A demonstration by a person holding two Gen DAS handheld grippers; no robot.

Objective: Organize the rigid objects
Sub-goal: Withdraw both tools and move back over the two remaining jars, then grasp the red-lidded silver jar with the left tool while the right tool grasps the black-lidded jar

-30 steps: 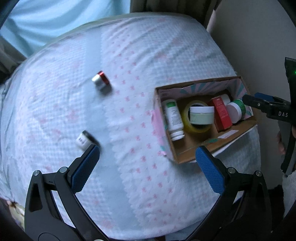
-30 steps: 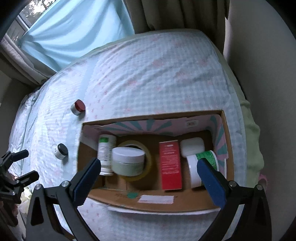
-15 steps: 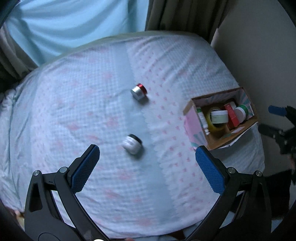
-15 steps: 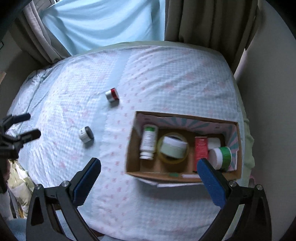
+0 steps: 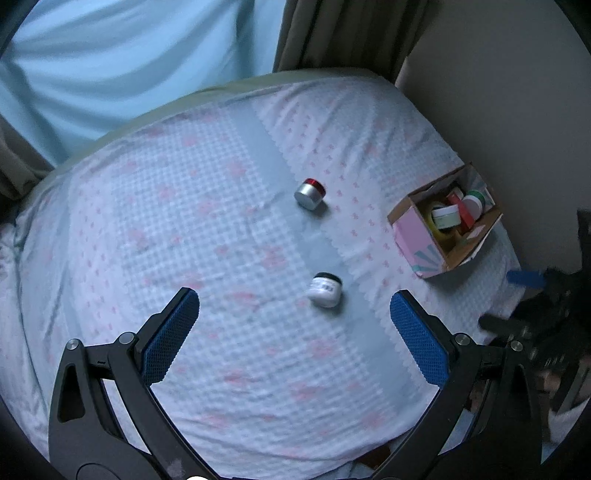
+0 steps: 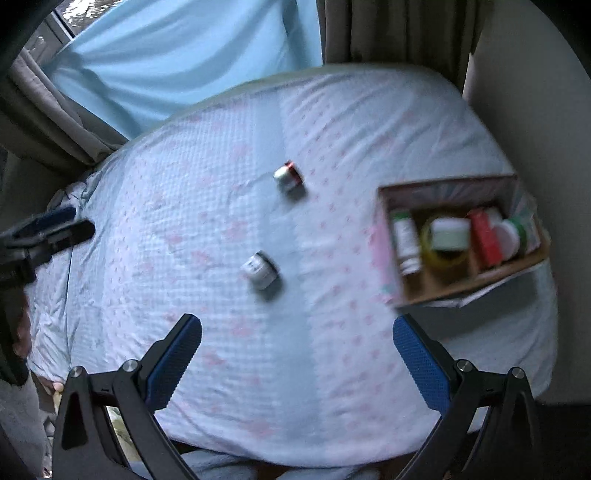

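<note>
A white jar with a black lid [image 5: 325, 290] lies on its side on the bed, just ahead of my open, empty left gripper [image 5: 295, 332]. A silver jar with a red lid [image 5: 310, 193] lies farther back. A cardboard box [image 5: 413, 243] at the right edge holds a bottle, a tape roll, jars and a red carton. In the right wrist view my right gripper [image 6: 297, 354] is open and empty, high above the bed, with the white jar [image 6: 260, 270], the silver jar [image 6: 289, 176] and the box [image 6: 428, 291] ahead.
The bed [image 5: 184, 229] has a light blue and white sheet with pink marks. Curtains [image 5: 332, 33] and a window hang at the back. A wall [image 5: 498, 92] stands right of the box. My left gripper shows at the left edge of the right wrist view [image 6: 48, 229].
Both grippers have pulled back and up from the box. The whole bed now shows, and the white jar sits nearer the centre of both views.
</note>
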